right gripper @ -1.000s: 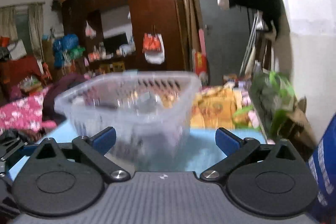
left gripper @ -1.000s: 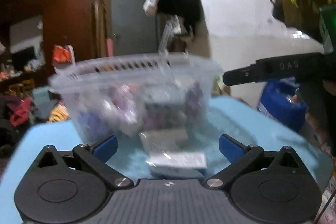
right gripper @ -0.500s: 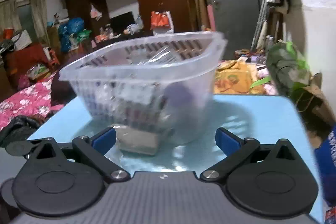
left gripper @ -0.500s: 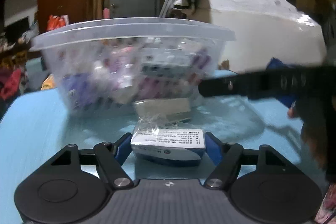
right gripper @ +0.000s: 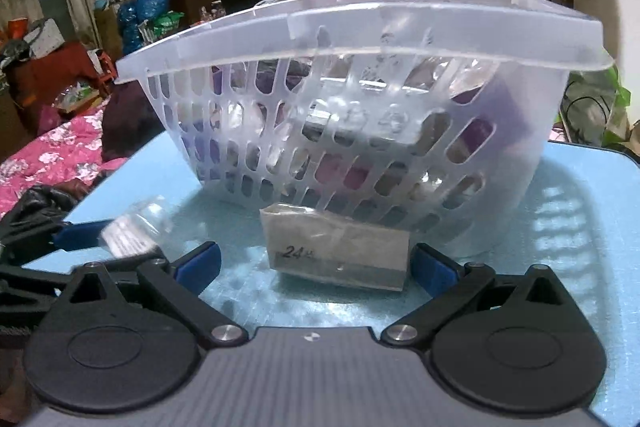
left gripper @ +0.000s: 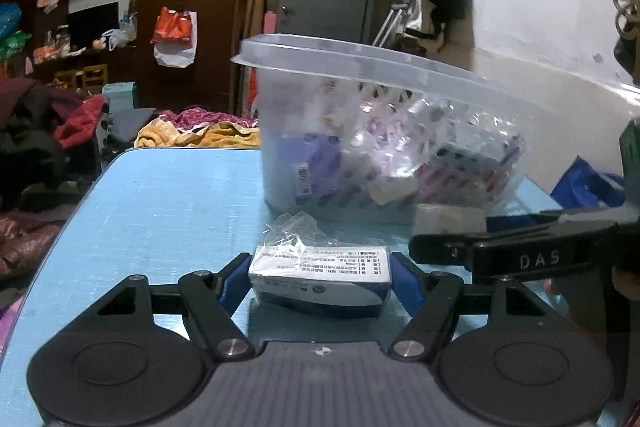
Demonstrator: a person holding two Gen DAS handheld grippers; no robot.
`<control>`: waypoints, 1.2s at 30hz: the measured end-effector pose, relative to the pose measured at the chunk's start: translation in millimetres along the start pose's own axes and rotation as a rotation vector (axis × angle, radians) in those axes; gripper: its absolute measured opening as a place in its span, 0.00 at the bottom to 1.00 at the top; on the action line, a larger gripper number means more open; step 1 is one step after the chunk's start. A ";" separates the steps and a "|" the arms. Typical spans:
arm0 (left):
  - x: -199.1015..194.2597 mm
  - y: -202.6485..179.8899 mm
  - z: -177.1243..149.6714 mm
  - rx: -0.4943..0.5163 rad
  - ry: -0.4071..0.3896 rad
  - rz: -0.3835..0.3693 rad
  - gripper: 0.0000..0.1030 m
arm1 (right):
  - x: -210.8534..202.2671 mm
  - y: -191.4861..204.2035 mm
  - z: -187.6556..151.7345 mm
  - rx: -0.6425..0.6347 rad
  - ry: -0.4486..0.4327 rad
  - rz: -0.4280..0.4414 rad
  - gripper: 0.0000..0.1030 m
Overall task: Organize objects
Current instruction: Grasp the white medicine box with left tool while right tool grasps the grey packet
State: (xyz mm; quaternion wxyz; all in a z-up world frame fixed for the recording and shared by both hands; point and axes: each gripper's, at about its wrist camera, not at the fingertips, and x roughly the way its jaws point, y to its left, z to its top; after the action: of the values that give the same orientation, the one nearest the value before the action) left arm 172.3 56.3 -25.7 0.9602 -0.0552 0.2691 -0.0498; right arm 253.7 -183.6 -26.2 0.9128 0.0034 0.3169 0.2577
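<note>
A clear plastic basket (left gripper: 360,67) holding several small boxes and packets stands on the blue table (left gripper: 168,195); it also shows in the right wrist view (right gripper: 520,39). My left gripper (left gripper: 318,281) is shut on a white and blue box wrapped in plastic (left gripper: 320,271), low over the table. My right gripper (right gripper: 316,263) is open around a grey packet marked "24" (right gripper: 336,255) that lies against the basket's wall. The grey packet also shows in the left wrist view (left gripper: 448,219), and the left gripper with its box shows at the left of the right wrist view (right gripper: 128,231).
The right gripper's black body (left gripper: 520,259) crosses the right of the left wrist view. A bed with pink floral cover (right gripper: 44,155) and piles of clothes (left gripper: 52,131) lie beyond the table's left edge. A blue bag (left gripper: 588,183) is at the right.
The left jaws closed onto the wrapped box on the table. The right gripper moved down and forward, and the grey packet now sits between its open fingers.
</note>
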 end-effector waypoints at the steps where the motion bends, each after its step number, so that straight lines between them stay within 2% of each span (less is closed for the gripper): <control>1: -0.2 3.0 -0.3 -0.009 -0.003 -0.003 0.74 | -0.7 -0.4 -0.9 0.000 -0.003 -0.003 1.00; 7: -0.2 3.5 -1.4 -0.018 -0.012 -0.003 0.74 | -7.3 -7.1 -2.7 0.025 -0.019 0.003 0.99; 10: -2.2 4.6 -2.3 -0.024 -0.025 -0.002 0.74 | -9.2 -9.2 -2.7 0.036 -0.022 -0.009 0.91; 11: -2.4 5.5 -2.7 -0.028 -0.028 -0.005 0.74 | -11.4 -10.1 -3.9 0.037 -0.027 -0.015 0.82; 12: -2.7 6.2 -3.1 -0.031 -0.030 -0.006 0.74 | -12.0 -9.0 -4.3 0.036 -0.032 -0.016 0.78; 24: -8.9 5.3 -4.5 -0.023 -0.081 -0.012 0.74 | -43.5 -4.1 -17.7 -0.021 -0.150 -0.030 0.78; 28: -12.5 3.7 -7.9 -0.014 -0.107 -0.030 0.74 | -46.5 -2.1 -15.2 -0.032 -0.188 0.010 0.78; 36: -22.5 2.0 -9.5 0.002 -0.173 -0.034 0.74 | -64.7 5.9 -18.4 -0.059 -0.325 0.053 0.78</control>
State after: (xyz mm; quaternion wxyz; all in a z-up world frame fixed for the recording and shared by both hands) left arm 148.4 60.3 -22.5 0.9789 -0.0631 0.1842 -0.0614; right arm 197.2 -211.9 -2.6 0.9446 0.0268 0.1571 0.2868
